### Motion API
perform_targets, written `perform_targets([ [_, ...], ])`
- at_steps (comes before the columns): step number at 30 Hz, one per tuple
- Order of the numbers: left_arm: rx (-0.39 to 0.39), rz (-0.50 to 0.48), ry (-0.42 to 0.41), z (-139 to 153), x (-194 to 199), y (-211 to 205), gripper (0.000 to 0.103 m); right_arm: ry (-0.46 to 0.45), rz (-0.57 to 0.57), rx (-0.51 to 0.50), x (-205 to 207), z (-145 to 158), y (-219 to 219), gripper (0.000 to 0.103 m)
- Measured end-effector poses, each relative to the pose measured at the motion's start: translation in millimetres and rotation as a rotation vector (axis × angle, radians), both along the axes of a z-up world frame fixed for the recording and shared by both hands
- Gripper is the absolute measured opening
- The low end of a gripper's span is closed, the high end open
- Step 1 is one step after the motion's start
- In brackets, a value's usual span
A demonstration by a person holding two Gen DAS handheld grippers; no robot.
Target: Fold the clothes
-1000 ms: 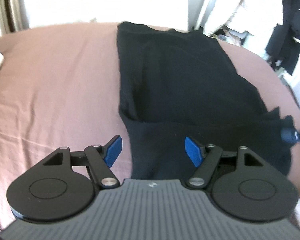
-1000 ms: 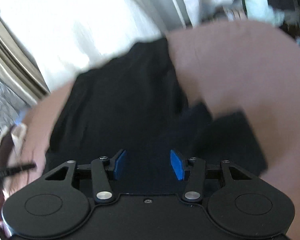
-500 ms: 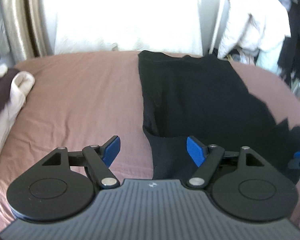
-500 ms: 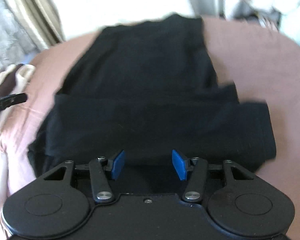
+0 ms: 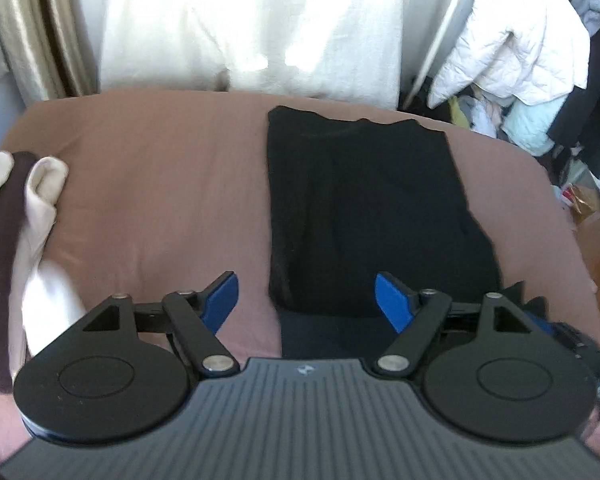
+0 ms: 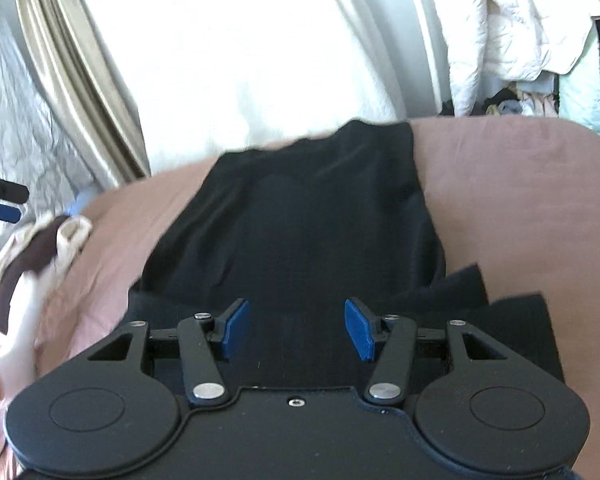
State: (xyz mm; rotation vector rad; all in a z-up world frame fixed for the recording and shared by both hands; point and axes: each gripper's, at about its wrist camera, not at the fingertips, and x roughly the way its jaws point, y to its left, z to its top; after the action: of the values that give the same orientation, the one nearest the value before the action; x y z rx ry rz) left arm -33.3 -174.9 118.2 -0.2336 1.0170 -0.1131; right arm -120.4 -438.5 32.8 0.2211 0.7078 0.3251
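Observation:
A black garment (image 5: 372, 216) lies flat on the pinkish-brown bed sheet (image 5: 160, 192), folded into a long narrow strip running away from me, with a sleeve folded across its near end. My left gripper (image 5: 306, 302) hovers open over the garment's near left edge, holding nothing. In the right wrist view the same black garment (image 6: 300, 232) fills the middle, and a sleeve end (image 6: 516, 332) sticks out to the right. My right gripper (image 6: 296, 328) is open above the near end of the cloth, with nothing between its blue pads.
A pile of cream and dark brown clothes (image 5: 16, 232) lies at the bed's left edge. White curtains (image 5: 252, 20) hang behind the bed. A white jacket (image 5: 512, 52) and other clothes crowd the right side. The left gripper's tip (image 6: 0, 200) shows at far left.
Both grippers have pulled back and risen from the garment, so more of the bed and curtains show. The sleeve now lies folded across the near end. Both grippers stayed open.

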Motion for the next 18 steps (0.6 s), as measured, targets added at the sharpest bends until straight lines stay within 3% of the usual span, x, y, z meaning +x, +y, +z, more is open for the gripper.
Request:
perform_targets([
  [3, -0.062, 0.004, 0.060, 5, 35, 3, 0.078, -0.034, -0.029, -0.008, 0, 7, -7, 0.059],
  [5, 0.008, -0.043, 0.047, 2, 67, -8, 0.078, -0.063, -0.052, -0.013, -1, 11, -13, 0.061],
  [7, 0.037, -0.030, 0.025, -14, 95, -7, 0.078, -0.071, -0.091, -0.010, 7, 7, -21, 0.071],
  [12, 0.092, 0.017, -0.026, -57, 164, 0, 0.079, 0.025, -0.155, 0.044, 63, -9, -51, 0.069],
  [18, -0.077, 0.001, -0.131, -136, 207, 43, 0.078, 0.043, -0.014, 0.076, 150, 21, -56, 0.070],
])
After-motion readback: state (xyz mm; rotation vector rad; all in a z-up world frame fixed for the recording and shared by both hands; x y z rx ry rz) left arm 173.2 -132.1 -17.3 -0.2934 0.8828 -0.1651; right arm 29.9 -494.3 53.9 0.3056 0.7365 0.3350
